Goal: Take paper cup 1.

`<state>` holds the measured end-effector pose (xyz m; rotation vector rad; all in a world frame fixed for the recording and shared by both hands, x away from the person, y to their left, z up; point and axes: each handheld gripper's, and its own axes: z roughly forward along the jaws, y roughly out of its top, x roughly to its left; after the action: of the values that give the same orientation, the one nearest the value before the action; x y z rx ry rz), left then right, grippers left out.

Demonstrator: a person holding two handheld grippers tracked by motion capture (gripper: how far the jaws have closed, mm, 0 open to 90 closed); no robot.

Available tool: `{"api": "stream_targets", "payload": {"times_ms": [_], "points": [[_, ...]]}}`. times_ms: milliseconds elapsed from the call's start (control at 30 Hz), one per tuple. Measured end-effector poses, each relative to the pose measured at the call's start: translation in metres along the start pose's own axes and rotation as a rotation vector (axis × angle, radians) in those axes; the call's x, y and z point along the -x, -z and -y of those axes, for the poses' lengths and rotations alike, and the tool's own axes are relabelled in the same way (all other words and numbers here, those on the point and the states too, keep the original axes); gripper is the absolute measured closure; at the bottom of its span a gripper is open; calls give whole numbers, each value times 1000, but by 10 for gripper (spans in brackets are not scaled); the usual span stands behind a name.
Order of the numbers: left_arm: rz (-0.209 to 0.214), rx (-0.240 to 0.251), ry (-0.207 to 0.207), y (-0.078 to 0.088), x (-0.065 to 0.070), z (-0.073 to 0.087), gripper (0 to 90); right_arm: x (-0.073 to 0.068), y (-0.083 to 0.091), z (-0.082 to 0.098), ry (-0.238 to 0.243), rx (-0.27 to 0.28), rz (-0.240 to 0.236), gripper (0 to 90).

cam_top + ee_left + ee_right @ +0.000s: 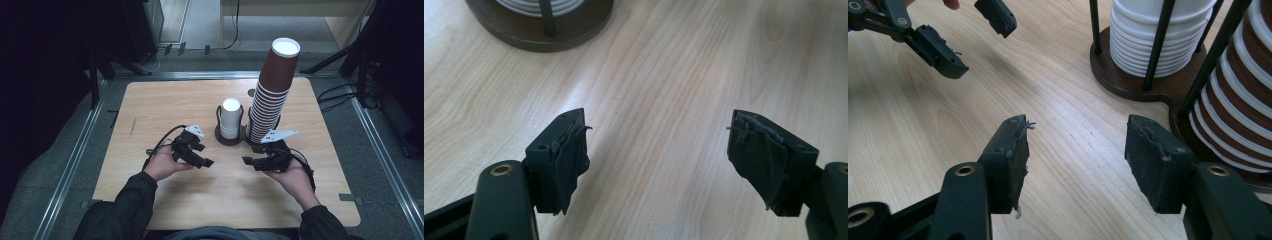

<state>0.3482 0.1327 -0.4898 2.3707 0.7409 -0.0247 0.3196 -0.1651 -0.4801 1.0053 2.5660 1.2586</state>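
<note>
Two cup stacks stand in a dark wooden holder [235,140] at the middle of the counter [165,110]: a short white stack [231,119] and, just beside it to the right, a tall brown stack [272,92] that leans a little as it rises. Thin upright rods [1158,45] fence each stack, which looks like what keeps the cups from toppling. The right claw [257,161] hovers near the foot of the brown stack, jaws spread and empty, bare wood between them. It seems the better placed to reach the cups. The left claw [197,155] hangs over open counter just left of the holder, spread too and holding nothing, likely waiting to steady or receive a cup.
</note>
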Motion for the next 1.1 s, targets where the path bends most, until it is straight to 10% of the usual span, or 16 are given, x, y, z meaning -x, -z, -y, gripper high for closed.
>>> {"api": "stream_targets", "payload": {"times_ms": [633,1100], "points": [[29,30,41,7,-4,-2,242,0,-3,-1,2,19,-17,448],[-9,99,-12,27,-27,-34,194,-8,-24,-9,-11,57,65,597]]}}
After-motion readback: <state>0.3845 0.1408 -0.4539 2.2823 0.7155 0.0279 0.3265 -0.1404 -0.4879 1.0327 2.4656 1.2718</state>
